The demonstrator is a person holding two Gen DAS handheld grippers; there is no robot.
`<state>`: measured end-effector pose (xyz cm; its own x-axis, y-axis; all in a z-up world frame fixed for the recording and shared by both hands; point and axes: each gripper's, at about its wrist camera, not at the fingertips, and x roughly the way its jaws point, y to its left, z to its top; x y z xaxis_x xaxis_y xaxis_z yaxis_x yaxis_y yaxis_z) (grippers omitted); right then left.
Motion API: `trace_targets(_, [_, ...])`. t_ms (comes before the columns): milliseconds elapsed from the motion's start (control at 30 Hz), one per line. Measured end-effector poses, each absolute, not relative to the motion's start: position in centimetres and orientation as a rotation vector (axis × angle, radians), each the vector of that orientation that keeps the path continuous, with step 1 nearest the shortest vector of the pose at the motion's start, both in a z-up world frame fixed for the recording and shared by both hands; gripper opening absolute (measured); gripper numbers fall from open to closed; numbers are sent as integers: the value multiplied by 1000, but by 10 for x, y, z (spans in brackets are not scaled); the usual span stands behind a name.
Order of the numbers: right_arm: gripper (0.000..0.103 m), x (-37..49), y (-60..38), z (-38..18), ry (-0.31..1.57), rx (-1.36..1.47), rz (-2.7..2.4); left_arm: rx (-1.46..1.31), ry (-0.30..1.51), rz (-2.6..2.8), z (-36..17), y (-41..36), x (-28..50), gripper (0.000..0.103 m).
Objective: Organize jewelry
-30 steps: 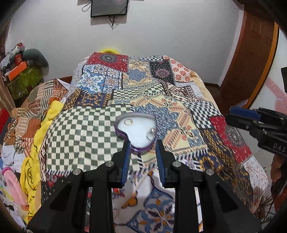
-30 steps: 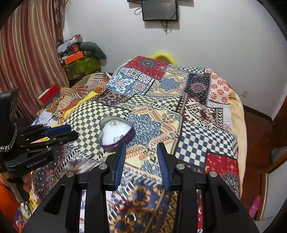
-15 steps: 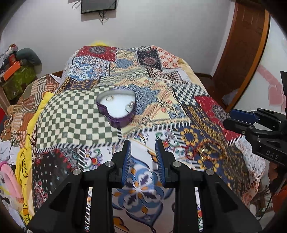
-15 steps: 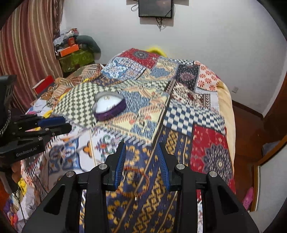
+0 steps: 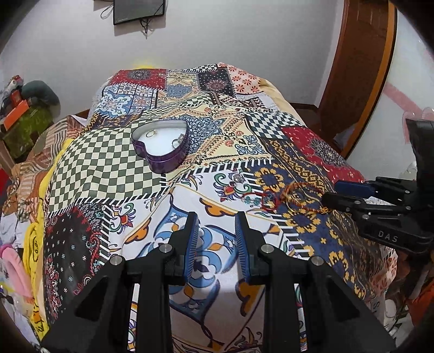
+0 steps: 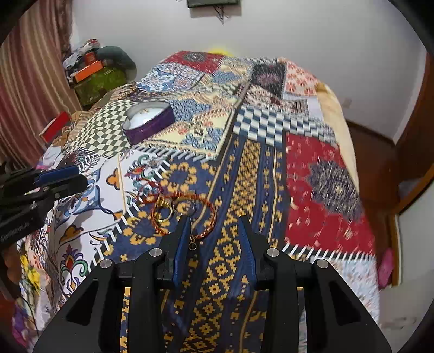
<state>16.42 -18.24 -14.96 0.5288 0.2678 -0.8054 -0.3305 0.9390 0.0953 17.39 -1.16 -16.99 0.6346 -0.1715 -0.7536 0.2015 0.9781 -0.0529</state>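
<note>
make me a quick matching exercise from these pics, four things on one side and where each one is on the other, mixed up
Things:
1. heart-shaped tin
2. red braided bracelet
3. wall screen
4. orange box

Places:
a. high on the white wall
b. on the green-checked patch of the bedspread
c. in the clutter left of the bed
d. on the blue-and-yellow patch, just ahead of the right gripper

Pairs: 1-b, 2-d, 3-a, 4-c

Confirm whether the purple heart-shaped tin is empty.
No: the purple heart-shaped tin holds at least two small rings on its white lining.
</note>
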Motion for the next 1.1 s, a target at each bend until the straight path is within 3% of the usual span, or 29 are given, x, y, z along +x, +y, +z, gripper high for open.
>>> trace_targets(500, [32, 170, -181, -159, 987, 54, 427, -16, 886, -207, -188, -11, 181, 27])
trace_targets(700, [9, 174, -176, -170, 995, 54, 437, -23, 883, -195, -190, -6, 184, 27])
trace_targets(1100, [3, 176, -185, -146, 900, 62, 409, -22, 879, -193, -189, -7, 191, 27])
